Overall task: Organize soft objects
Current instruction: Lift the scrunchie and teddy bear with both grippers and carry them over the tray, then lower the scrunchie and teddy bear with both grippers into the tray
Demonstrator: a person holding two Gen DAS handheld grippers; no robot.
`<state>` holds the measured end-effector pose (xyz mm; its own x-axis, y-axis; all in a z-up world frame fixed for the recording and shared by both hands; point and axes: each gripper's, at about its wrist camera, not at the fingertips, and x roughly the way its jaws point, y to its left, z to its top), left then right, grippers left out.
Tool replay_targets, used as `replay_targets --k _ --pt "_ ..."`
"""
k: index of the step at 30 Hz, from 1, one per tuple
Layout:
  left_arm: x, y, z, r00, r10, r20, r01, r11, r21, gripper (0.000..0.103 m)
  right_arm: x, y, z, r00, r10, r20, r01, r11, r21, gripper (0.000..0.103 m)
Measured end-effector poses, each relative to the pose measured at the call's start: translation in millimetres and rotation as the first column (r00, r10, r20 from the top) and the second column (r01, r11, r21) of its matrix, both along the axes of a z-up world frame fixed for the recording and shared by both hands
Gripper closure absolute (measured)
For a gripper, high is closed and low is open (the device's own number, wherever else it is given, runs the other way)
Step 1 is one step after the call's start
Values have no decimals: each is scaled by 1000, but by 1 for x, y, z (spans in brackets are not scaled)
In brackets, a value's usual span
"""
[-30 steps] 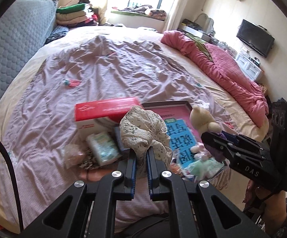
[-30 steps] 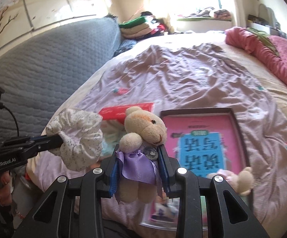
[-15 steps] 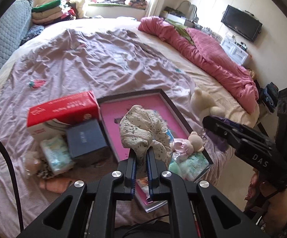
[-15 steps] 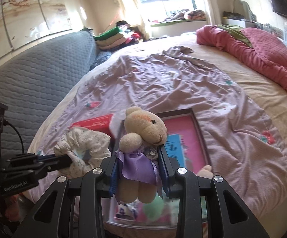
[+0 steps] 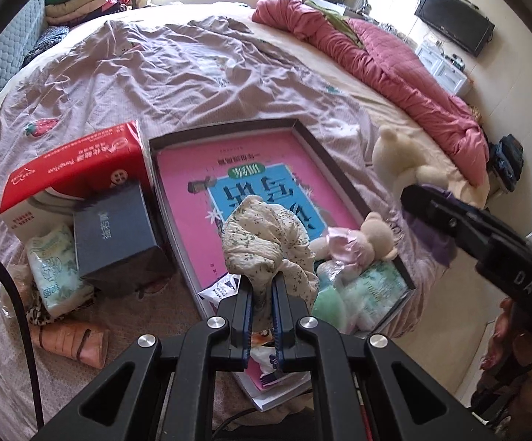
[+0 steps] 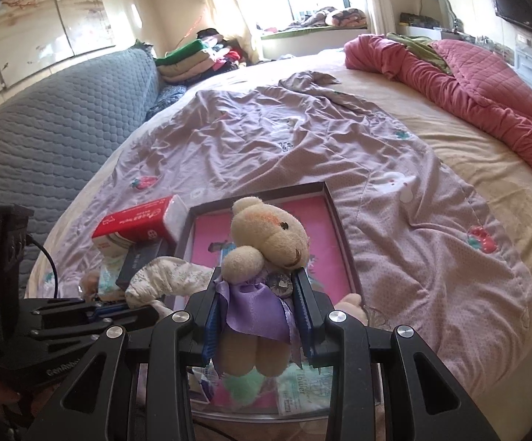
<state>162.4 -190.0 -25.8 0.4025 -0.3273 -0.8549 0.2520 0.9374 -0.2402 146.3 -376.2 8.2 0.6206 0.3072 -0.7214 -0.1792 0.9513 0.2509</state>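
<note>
Floral cloth scrunchie [image 5: 269, 242] is pinched in our left gripper [image 5: 262, 316] above the tray [image 5: 350, 191]; our right gripper [image 6: 256, 319] clamps the plush bear [image 6: 266, 250] (purple dress). Carrying step, we judge; next, lower both into the tray and spread the jaws.

tray [image 5: 343, 180] frame centre, book [image 5: 199, 191] in it | tissue box [image 5: 71, 172] left of tray | small box [image 5: 115, 235] before tissue box | quilt [image 5: 394, 62] upper right
</note>
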Motion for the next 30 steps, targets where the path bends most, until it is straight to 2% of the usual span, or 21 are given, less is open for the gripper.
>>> replay_targets --k 7,20,30 --pt "1 -7 -13 1000 -13 -15 13 999 44 94 6 1 -14 1000 6 -28 -7 1000 -13 67" --pt "8 -9 -28 999 -17 -43 19 999 47 94 13 6 -40 996 19 -82 -23 998 -52 67" --pt "11 -10 -34 998 -19 -59 22 999 45 94 16 12 -49 995 30 -97 -37 997 -66 67"
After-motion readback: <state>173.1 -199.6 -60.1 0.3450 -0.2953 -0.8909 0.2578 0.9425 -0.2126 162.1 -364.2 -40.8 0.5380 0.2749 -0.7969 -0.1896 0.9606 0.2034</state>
